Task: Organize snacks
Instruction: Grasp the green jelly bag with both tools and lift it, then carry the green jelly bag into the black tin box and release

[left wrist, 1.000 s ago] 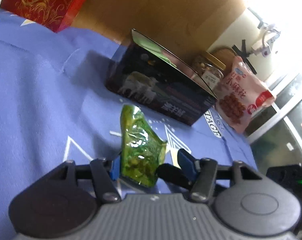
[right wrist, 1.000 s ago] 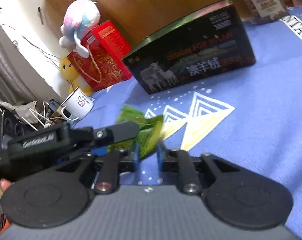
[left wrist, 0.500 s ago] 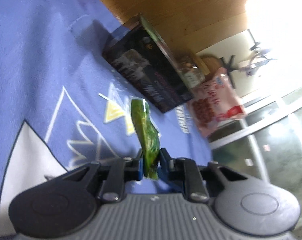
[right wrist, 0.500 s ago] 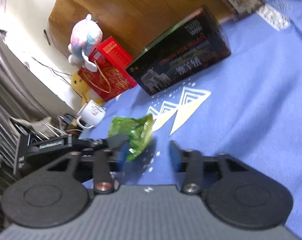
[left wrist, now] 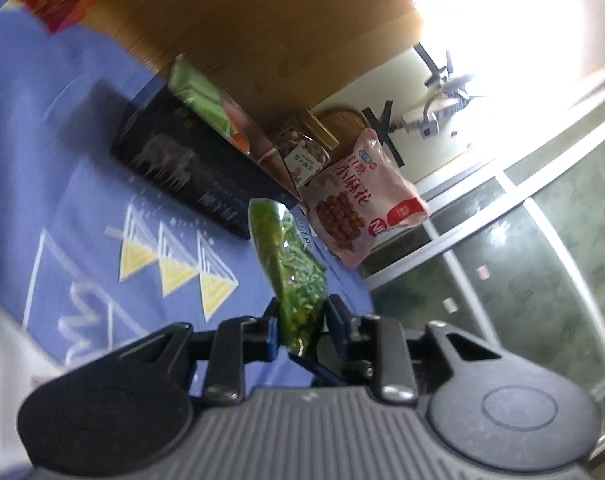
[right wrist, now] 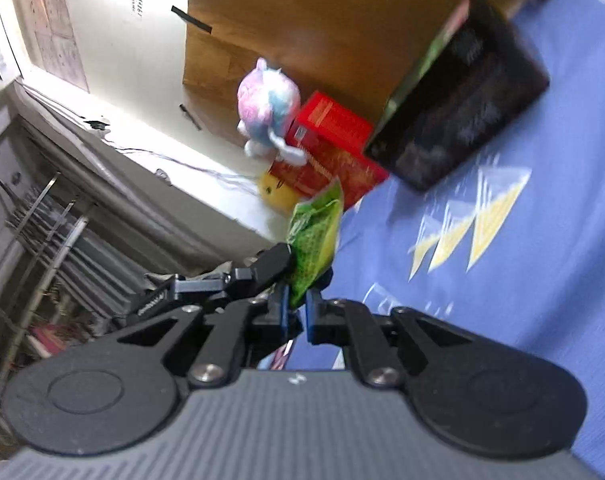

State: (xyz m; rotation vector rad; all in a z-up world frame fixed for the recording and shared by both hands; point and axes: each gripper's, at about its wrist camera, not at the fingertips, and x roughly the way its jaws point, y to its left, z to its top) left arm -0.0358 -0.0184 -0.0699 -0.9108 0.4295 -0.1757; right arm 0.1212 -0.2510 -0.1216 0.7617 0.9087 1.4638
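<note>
A green snack packet (left wrist: 290, 264) stands upright above the blue patterned cloth (left wrist: 62, 140), and my left gripper (left wrist: 300, 320) is shut on its lower end. In the right wrist view the same green packet (right wrist: 314, 240) hangs in the air. My right gripper (right wrist: 296, 308) has its jaws closing on the packet's bottom corner, with the blue pads pinching it. One black finger of the left gripper (right wrist: 268, 266) reaches in from the left and touches the packet. An open black box (left wrist: 190, 176) lies behind on the cloth, with green and red wrappers inside.
A pink snack bag (left wrist: 354, 208) and a gold-lidded jar (left wrist: 302, 152) stand right of the black box (right wrist: 462, 92). A red gift box (right wrist: 330, 140), a pastel plush toy (right wrist: 268, 108) and a yellow toy (right wrist: 278, 194) sit against the wooden board. The bed edge drops off at left.
The left gripper shut on the green packet and raised it off the cloth. The right gripper let go, opened wide, then closed again on the packet's corner. Both views tilted.
</note>
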